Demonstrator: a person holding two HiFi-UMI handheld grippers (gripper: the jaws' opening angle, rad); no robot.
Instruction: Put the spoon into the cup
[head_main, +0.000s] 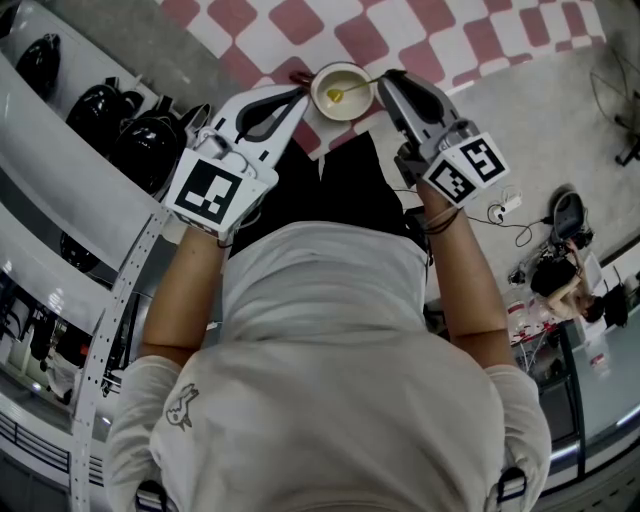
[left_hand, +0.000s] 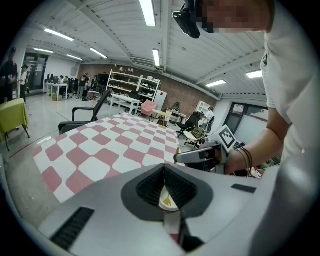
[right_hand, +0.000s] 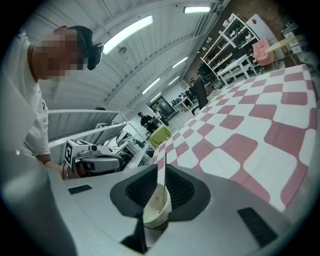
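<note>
At top centre of the head view, a pale cup (head_main: 350, 72) sits on a pink-and-white checked tablecloth (head_main: 300, 20). A yellow spoon (head_main: 352, 90) rests with its bowl inside the cup, handle slanting right over the rim. The right gripper (head_main: 383, 80) pinches the handle's end. The left gripper (head_main: 300, 95), jaws together and empty, sits just left of the cup.

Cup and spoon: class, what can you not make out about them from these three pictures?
- Base of the cup: in both gripper views the jaws cover all but a sliver.
- Handle tip of the spoon: in the head view it meets the right gripper, too small to show the grip.
- Whether the left gripper touches the cup: too small in the head view; its own jaws block the left gripper view.
</note>
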